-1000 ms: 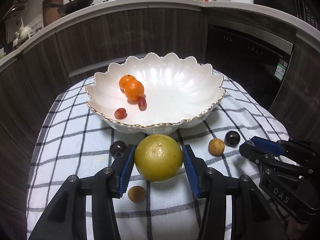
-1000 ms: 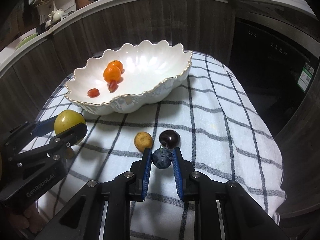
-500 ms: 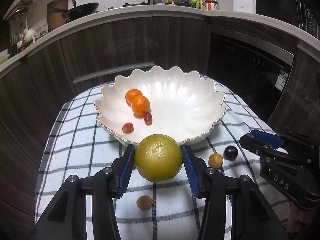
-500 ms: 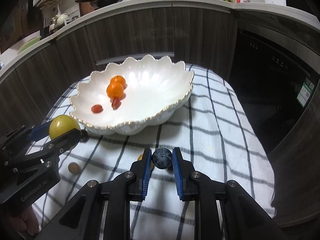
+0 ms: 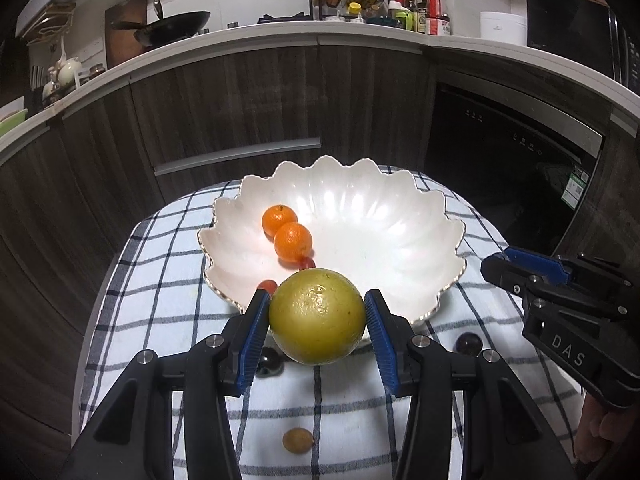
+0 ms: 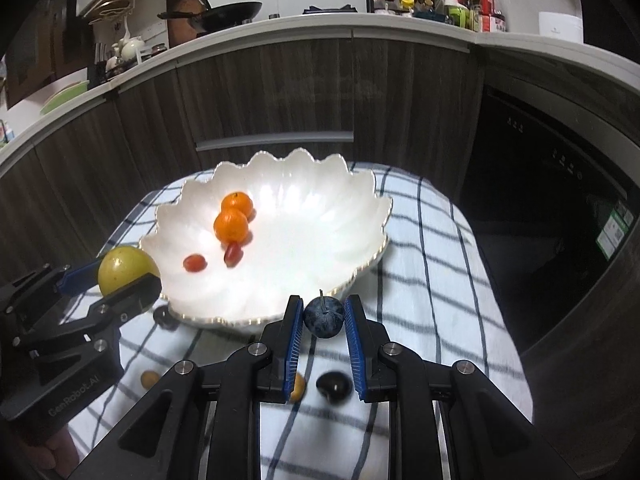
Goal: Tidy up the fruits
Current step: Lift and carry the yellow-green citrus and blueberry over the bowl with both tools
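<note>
Jaws on my left gripper (image 5: 317,322) clamp the yellow-green citrus (image 5: 317,316), held above the near rim of the white scalloped bowl (image 5: 400,248). My right gripper (image 6: 322,322) clenches a dark blue plum (image 6: 323,317), raised off the checked cloth (image 6: 432,304) just before the bowl.

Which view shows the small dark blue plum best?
The right wrist view. The dark blue plum sits centred and close between the right gripper pads, stem up, in front of the white bowl rim. The left wrist view shows only that gripper's side; the plum itself is hidden there.
</note>
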`<state>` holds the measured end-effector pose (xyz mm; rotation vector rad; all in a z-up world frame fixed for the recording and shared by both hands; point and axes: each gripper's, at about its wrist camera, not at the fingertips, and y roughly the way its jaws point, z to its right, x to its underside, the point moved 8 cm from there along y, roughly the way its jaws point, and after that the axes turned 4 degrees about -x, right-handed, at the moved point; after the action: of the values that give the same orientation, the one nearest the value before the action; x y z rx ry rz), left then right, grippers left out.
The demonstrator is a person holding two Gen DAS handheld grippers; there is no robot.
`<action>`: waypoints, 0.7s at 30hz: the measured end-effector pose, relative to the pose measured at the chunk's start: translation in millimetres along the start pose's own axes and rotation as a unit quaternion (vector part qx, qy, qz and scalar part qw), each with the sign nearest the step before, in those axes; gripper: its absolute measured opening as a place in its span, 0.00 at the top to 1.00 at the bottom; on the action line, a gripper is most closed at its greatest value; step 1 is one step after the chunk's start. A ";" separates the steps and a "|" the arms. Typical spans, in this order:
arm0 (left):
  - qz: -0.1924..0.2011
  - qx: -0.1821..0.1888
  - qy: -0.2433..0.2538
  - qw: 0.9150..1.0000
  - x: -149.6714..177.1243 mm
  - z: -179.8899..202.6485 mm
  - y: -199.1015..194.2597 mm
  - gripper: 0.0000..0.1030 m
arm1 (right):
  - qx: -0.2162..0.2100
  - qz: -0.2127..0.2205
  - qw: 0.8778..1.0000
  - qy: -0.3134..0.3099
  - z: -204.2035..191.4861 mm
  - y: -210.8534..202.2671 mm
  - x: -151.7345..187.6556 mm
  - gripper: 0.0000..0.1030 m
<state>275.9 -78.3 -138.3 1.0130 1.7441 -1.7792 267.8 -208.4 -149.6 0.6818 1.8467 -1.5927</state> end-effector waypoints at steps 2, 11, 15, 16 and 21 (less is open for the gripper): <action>0.001 -0.002 -0.002 1.000 -2.9 -0.2 1.6 0.54 | 0.000 0.003 1.000 0.000 1.1 1.4 -6.3 0.78; -0.003 -0.010 -0.015 1.000 -11.4 -6.1 13.9 0.54 | 0.000 0.008 1.000 -0.003 6.0 13.9 -27.1 0.78; -0.006 -0.013 -0.020 1.000 -13.6 -7.7 19.9 0.54 | 0.000 0.009 1.000 -0.001 6.4 15.4 -29.4 0.78; -0.007 -0.014 -0.021 1.000 -14.0 -8.2 21.8 0.54 | 0.000 0.009 1.000 -0.001 6.9 17.3 -31.8 0.78; -0.015 -0.016 -0.033 0.999 -15.3 -11.7 30.4 0.54 | 0.001 0.010 1.000 0.001 9.8 27.7 -45.0 0.78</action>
<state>310.7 -72.6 -145.7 0.9104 1.7506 -1.7757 319.7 -213.8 -136.7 0.7001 1.8352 -1.5820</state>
